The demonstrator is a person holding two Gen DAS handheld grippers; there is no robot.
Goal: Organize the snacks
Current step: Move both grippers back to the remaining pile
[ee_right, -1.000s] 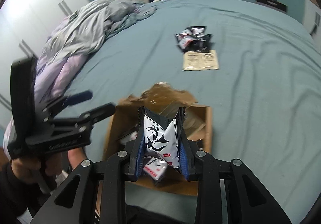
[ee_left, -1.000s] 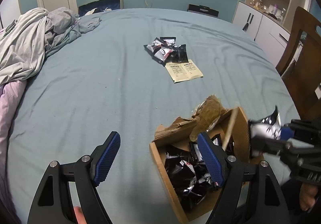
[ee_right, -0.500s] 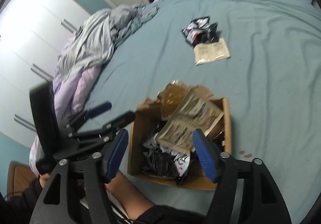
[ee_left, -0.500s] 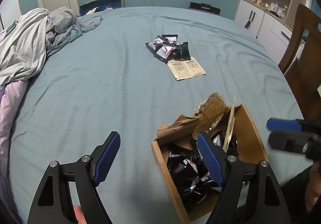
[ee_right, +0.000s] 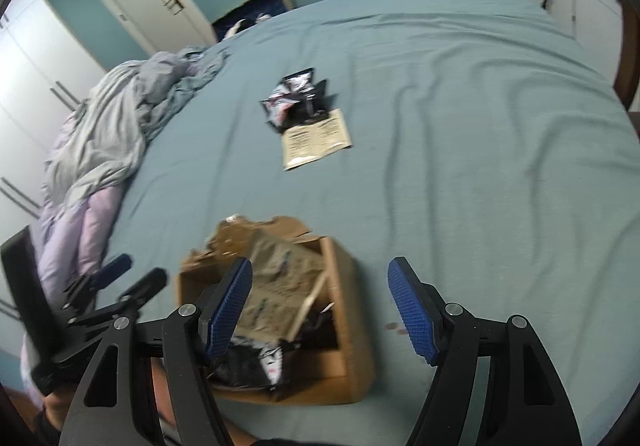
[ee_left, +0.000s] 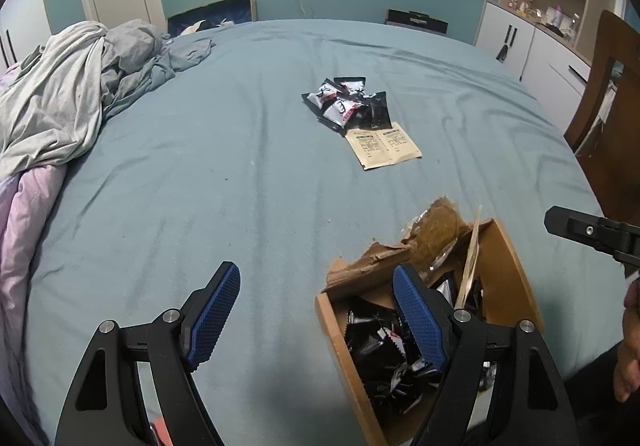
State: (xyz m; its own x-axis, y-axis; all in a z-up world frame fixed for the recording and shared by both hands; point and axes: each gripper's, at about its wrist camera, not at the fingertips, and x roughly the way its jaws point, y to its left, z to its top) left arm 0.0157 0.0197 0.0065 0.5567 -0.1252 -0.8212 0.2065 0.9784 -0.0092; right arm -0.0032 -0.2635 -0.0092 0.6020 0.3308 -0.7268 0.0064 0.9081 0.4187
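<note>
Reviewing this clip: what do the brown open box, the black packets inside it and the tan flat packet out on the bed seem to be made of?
Brown open box: looks like corrugated cardboard, matte, with a ragged torn flap. Black packets inside it: probably plastic or foil film, glossy and crinkled with serrated edges. Tan flat packet on the bed: likely kraft paper, matte with printed text, though a lining can't be ruled out.

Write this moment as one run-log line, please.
left gripper: open, empty | right gripper: open, empty | cardboard box: holds snack packets | loose snack packets: on bed
</note>
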